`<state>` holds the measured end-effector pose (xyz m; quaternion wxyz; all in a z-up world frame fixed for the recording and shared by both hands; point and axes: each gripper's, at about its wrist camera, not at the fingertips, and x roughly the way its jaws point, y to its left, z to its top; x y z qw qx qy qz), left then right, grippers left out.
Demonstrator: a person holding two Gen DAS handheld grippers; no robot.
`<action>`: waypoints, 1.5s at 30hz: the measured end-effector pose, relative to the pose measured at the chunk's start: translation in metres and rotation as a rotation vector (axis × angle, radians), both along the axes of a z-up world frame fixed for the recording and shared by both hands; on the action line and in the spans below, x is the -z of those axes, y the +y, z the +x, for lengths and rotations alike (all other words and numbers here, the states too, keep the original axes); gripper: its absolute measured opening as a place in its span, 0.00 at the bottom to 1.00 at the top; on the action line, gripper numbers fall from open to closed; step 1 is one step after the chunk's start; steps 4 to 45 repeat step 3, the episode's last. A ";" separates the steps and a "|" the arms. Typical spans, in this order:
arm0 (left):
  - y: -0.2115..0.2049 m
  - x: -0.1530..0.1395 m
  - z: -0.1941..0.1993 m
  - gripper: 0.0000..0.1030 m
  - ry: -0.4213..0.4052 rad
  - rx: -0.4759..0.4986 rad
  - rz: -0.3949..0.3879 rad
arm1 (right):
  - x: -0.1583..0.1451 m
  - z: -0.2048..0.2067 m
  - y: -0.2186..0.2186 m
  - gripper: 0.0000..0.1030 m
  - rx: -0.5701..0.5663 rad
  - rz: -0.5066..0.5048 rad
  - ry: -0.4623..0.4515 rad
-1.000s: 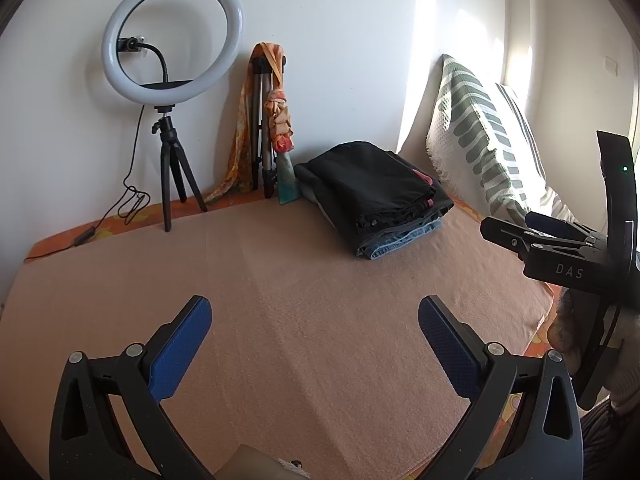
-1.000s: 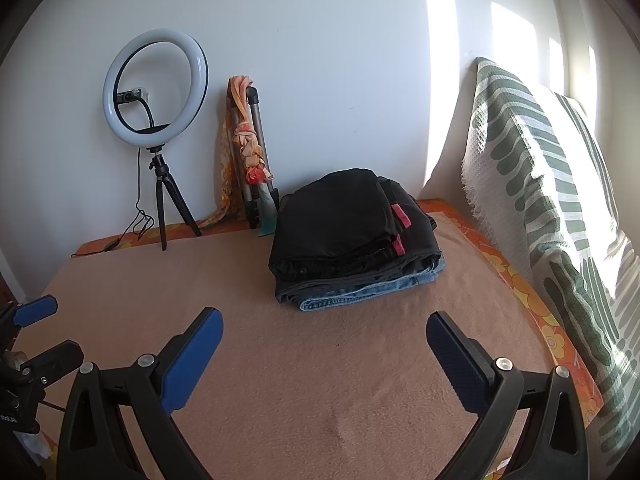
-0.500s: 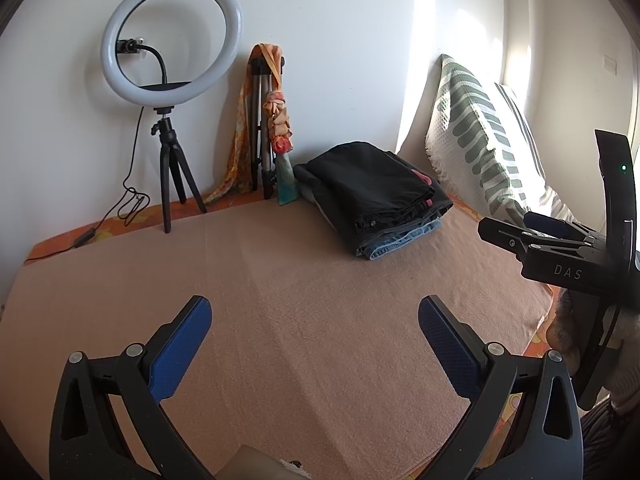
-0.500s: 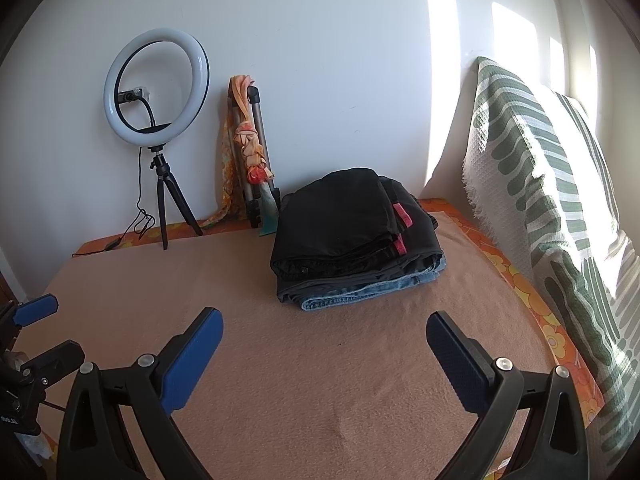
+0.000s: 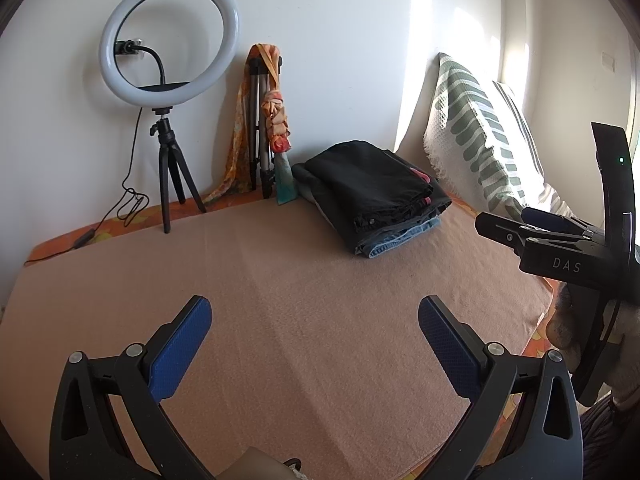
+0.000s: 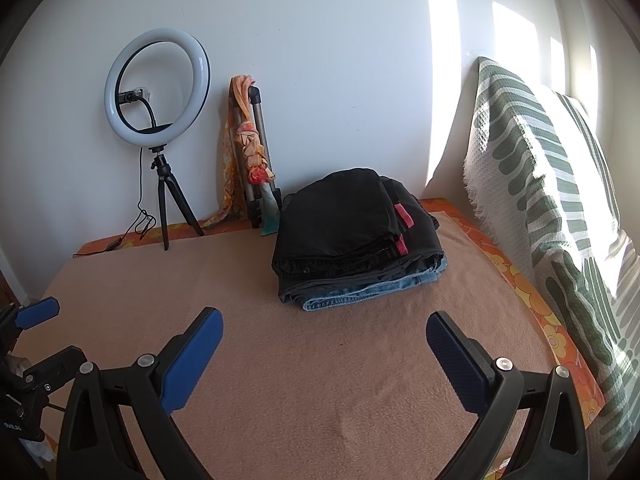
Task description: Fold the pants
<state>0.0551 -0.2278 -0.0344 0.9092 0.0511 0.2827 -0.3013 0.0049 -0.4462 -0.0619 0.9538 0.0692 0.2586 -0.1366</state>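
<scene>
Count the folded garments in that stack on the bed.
3 visible, though more may be hidden: black pants on top, a black garment with red tabs beneath, and blue jeans at the bottom, on the blanket.

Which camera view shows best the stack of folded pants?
The right wrist view: the stack of folded pants lies near centre, its folded edges facing the camera. The left wrist view shows the stack farther away, right of centre and at an angle.

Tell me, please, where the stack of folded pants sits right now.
In both wrist views the stack of folded pants lies at the far side of the blanket, near the wall, between the folded tripod and the striped pillow.
</scene>
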 end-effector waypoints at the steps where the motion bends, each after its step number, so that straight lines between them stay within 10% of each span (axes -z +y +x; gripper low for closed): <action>1: 0.001 0.000 0.000 1.00 -0.002 0.001 0.001 | 0.000 0.000 0.001 1.00 -0.001 -0.001 0.000; 45: 0.004 -0.001 0.000 1.00 -0.002 -0.002 0.003 | 0.000 0.002 0.004 1.00 -0.006 -0.003 0.002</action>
